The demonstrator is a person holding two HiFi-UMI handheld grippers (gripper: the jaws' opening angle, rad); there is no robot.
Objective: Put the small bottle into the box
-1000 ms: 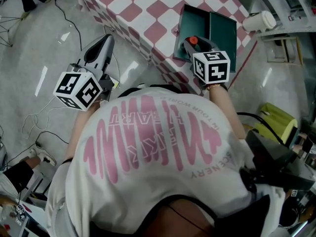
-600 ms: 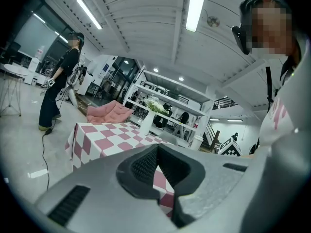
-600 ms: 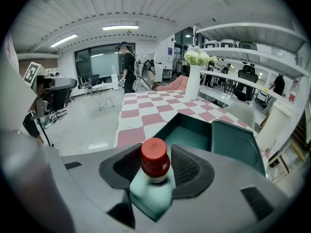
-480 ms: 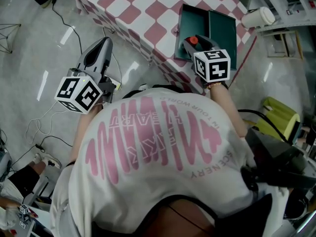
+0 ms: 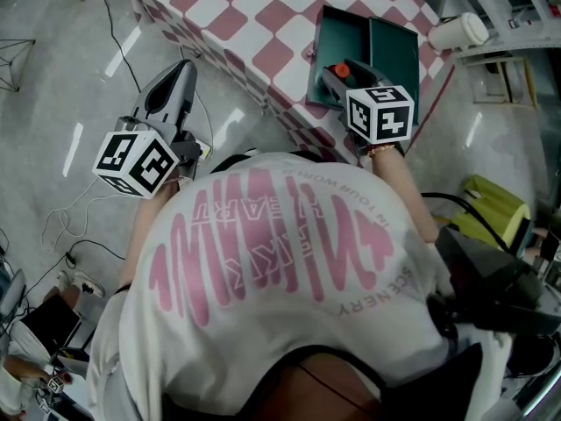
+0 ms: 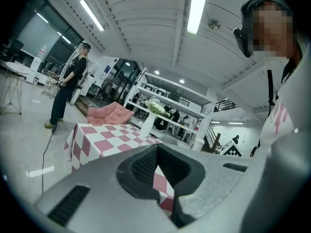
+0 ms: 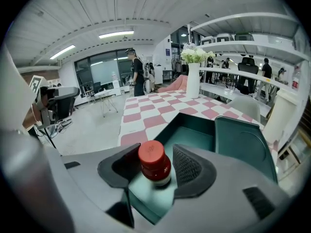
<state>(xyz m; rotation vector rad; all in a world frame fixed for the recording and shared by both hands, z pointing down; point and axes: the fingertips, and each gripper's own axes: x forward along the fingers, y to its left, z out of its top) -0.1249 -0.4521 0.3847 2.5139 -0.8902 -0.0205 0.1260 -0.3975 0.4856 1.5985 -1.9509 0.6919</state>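
Small bottle (image 7: 154, 163), red-capped, is seen standing upright on the floor of the teal box (image 7: 193, 130), right at the box's near end. It is flanked by the jaws of the right tool (image 7: 155, 152), which are being spread at this moment. A clear gap is shown between the bottle and the right-hand pad, while the left-hand pad is just beside it; no squeeze is seen. The box's lid (image 7: 244, 142) is laid open alongside. The box is set at the near edge of the pink-and-white checked tabletop (image 7: 150, 113), and a white vase of flowers (image 7: 193, 76) is placed at the far end. Well off to the side, the left tool (image 5: 180, 73) is held over the grey floor (image 5: 70, 77), its jaws pressed together with nothing between them.
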